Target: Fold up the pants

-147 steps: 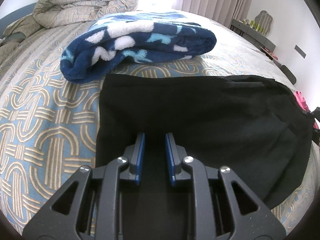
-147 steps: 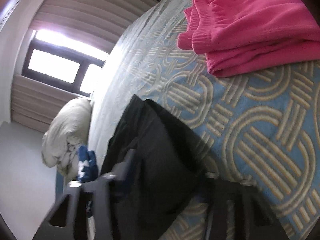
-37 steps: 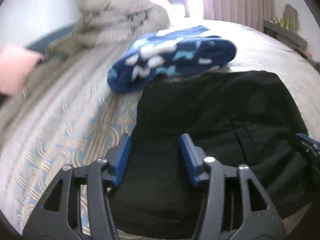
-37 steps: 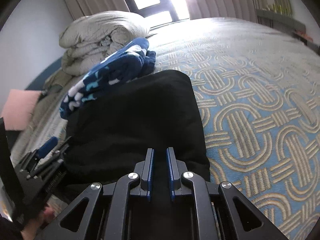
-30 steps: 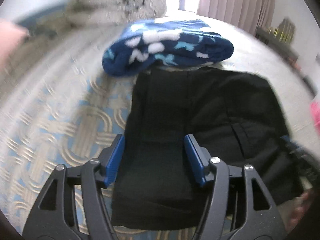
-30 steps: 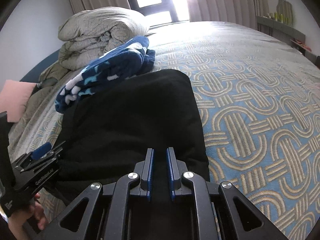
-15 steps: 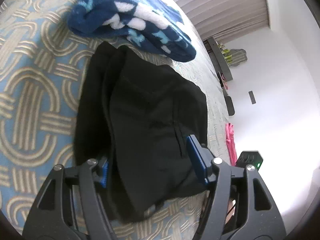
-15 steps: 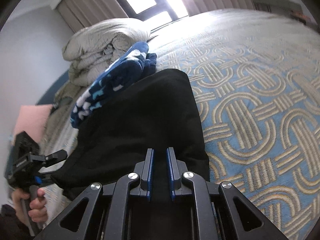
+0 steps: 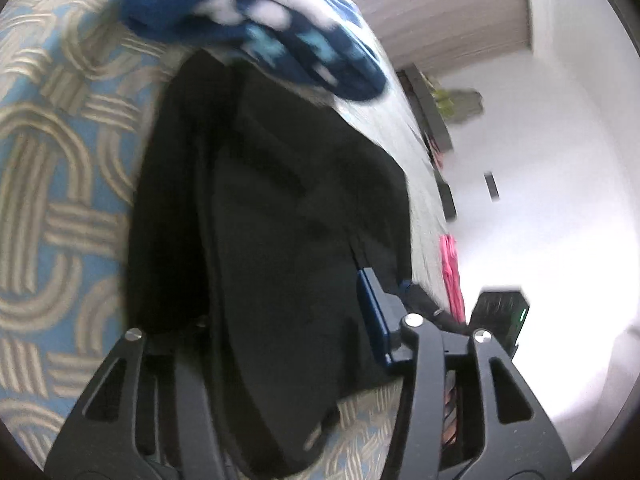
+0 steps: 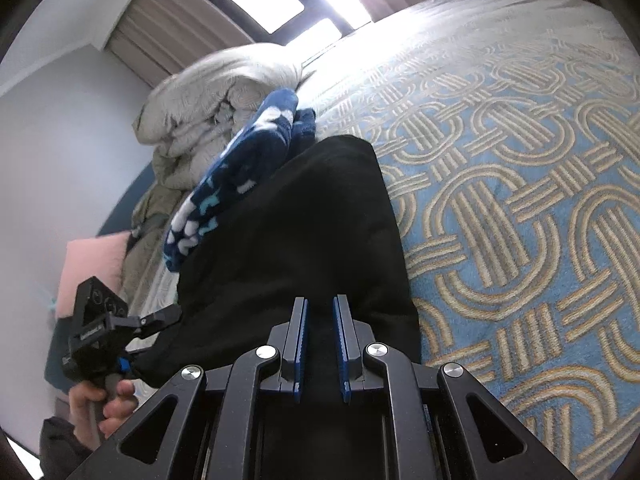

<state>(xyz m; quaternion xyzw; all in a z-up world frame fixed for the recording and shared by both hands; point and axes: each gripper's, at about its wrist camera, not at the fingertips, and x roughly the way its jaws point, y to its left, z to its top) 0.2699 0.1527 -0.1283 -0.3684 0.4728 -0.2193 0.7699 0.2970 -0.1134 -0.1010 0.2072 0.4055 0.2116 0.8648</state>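
The black pants [image 10: 304, 232] lie folded in a thick stack on the patterned bed cover [image 10: 520, 208]. My right gripper [image 10: 320, 344] is shut on the near edge of the pants, black cloth between its blue pads. My left gripper [image 9: 288, 312] stands wide open around the near left corner of the pants [image 9: 272, 208]; its right fingertip [image 9: 372, 300] shows, and the left one is hidden under the cloth. In the right wrist view the left gripper [image 10: 148, 332] is at the pants' left corner, which looks raised.
A folded navy patterned blanket [image 10: 240, 172] lies against the far end of the pants. A rolled grey duvet [image 10: 216, 92] sits behind it, a pink pillow [image 10: 92, 264] at the left. A pink garment [image 9: 450, 272] lies far right on the bed.
My left gripper has opened, rolled to the left and slid onto the left corner of the pants, which has risen. My right gripper has kept its hold and tilted.
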